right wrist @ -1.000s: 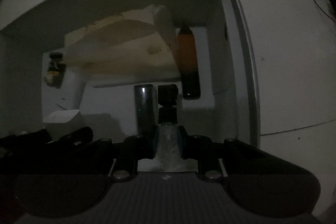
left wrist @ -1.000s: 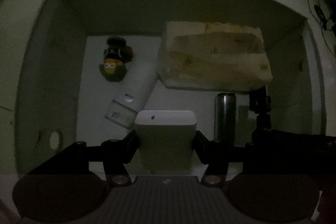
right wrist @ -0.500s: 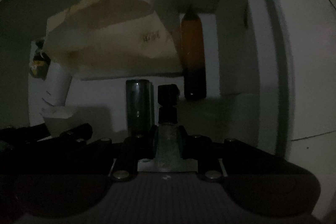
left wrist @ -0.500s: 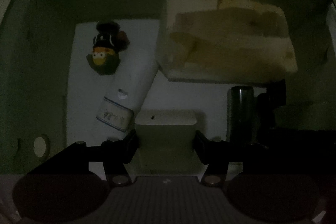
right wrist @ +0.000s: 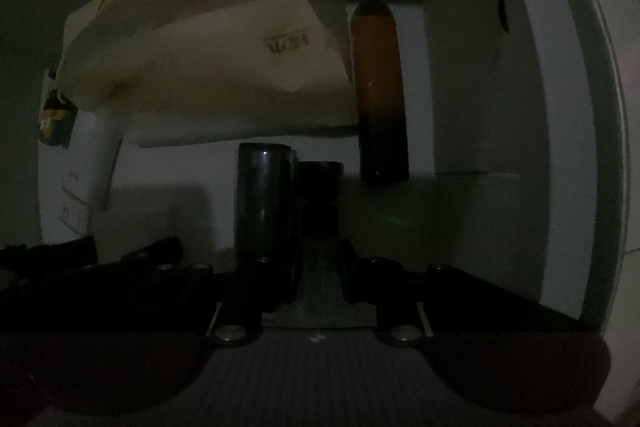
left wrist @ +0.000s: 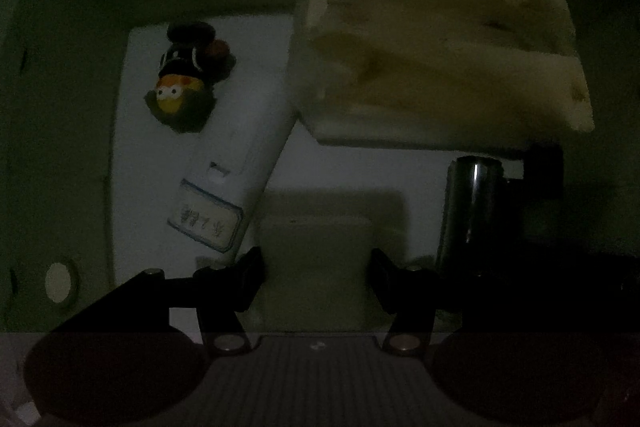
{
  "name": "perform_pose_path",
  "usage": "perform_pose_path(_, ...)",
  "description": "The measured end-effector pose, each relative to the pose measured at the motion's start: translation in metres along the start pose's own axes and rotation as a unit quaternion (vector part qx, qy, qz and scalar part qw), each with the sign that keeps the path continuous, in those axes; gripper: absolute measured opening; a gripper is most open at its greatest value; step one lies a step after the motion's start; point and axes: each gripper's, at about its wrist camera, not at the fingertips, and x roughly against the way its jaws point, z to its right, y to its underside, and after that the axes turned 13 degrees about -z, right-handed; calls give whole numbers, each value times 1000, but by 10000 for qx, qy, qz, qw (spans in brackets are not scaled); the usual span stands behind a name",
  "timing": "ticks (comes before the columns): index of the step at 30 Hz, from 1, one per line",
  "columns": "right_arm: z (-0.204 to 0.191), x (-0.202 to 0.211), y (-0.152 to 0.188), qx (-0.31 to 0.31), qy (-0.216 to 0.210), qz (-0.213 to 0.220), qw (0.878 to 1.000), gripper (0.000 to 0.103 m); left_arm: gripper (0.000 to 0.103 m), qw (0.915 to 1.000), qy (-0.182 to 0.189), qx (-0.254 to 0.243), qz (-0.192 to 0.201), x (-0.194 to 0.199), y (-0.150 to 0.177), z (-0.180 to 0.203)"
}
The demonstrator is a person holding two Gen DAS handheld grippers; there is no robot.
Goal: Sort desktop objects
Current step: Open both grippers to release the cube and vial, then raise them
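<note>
Deep inside a dim white storage box (left wrist: 60, 107), we hold two items low over its floor — the left gripper (left wrist: 316, 267) clamped on a white charger block (left wrist: 320, 259), the right gripper (right wrist: 320, 267) clamped on a small clear bottle with a black cap (right wrist: 320, 183). Already lying in the box are a pale tissue pack (left wrist: 440, 67) at the back, a white tube (left wrist: 236, 163) angled across the floor, a small duck figurine (left wrist: 184, 79) against it, a dark metal cylinder (right wrist: 264, 199) just left of the bottle, and an amber bottle (right wrist: 378, 87) by the right wall. To set these down well, we judge the charger should settle on the bare floor between tube and cylinder, clear of the tube's label end, while the bottle goes down just right of the cylinder — each pair of tongs parting only once its item rests, so neither topples nor knocks a neighbour.
</note>
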Motion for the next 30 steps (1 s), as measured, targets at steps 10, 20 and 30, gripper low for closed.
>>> perform_pose_path(10,3,24,10,-157,-45,101,9998,34,86,9990,-365,247,103,19,14,-5)
perform_pose_path(20,12,99,23,-583,-317,519,9964,67,96,9979,-319,228,511,88,32,-13)
perform_pose_path(30,1,190,63,-370,-629,1362,9880,77,100,9919,-133,112,1261,199,63,-37)
